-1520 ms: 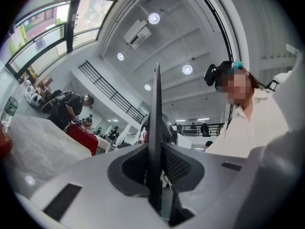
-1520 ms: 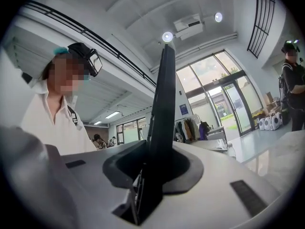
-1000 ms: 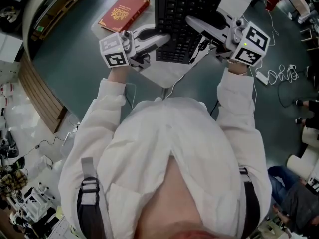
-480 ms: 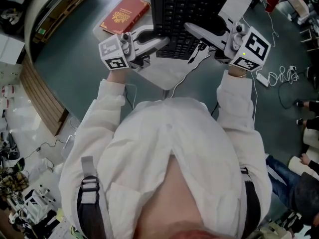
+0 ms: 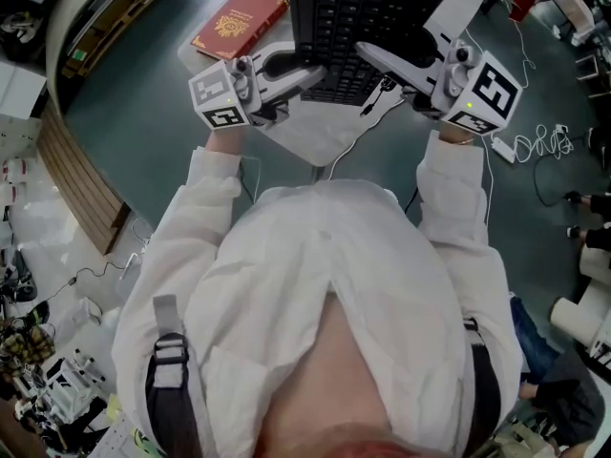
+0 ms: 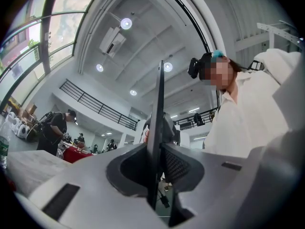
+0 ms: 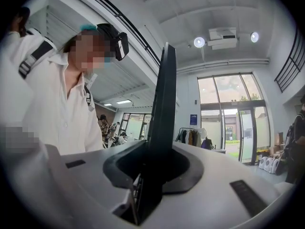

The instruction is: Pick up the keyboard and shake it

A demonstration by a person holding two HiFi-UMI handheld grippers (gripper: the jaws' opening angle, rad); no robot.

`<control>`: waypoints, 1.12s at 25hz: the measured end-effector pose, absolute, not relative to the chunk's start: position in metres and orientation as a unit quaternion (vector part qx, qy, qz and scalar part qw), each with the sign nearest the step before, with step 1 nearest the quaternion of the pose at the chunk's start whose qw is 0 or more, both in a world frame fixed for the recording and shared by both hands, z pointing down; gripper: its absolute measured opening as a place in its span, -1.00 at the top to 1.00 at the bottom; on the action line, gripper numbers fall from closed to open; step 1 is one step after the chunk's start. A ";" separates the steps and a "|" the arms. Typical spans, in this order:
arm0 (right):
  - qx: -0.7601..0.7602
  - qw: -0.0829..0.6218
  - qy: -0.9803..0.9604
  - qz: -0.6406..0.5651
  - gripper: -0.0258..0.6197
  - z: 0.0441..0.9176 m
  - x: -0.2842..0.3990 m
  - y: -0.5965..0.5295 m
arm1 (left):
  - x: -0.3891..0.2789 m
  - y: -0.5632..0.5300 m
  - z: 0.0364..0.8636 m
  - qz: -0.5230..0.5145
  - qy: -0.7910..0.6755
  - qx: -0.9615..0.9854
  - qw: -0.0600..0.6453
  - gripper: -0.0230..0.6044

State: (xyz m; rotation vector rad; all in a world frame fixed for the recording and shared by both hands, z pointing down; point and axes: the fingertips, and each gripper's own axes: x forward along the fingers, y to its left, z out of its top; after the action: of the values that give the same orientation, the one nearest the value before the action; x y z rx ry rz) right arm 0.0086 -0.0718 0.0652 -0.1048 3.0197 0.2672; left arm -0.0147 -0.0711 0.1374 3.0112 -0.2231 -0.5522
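Clamping keyboard (image 5: 368,12), left tool (image 5: 304,76), right tool (image 5: 370,55), book (image 5: 239,22) head view only

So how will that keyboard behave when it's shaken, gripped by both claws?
The keyboard looks stiff: held by the left claw and right claw, it shows as a straight slab, no sag. Probably light for its size, since two narrow edge grips carry it. Smooth hard casing in such small bites might slip or pivot during hard shaking.
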 end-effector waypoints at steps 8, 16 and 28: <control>-0.037 0.049 0.994 0.087 0.57 0.070 0.010 -0.075 | -0.013 -0.074 0.143 -0.179 -0.072 0.980 0.042 0.69; -0.039 0.049 0.994 0.086 0.57 0.072 0.010 -0.075 | -0.013 -0.074 0.144 -0.175 -0.073 0.981 0.041 0.70; -0.057 0.044 0.995 0.068 0.57 0.079 0.012 -0.082 | -0.012 -0.078 0.150 -0.172 -0.081 0.980 0.051 0.70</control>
State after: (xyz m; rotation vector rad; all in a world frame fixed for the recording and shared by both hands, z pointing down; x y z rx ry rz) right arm 0.0118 -0.0822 0.0788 -0.1741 3.0408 0.2074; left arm -0.0116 -0.0778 0.1500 2.9833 -0.2465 -0.5219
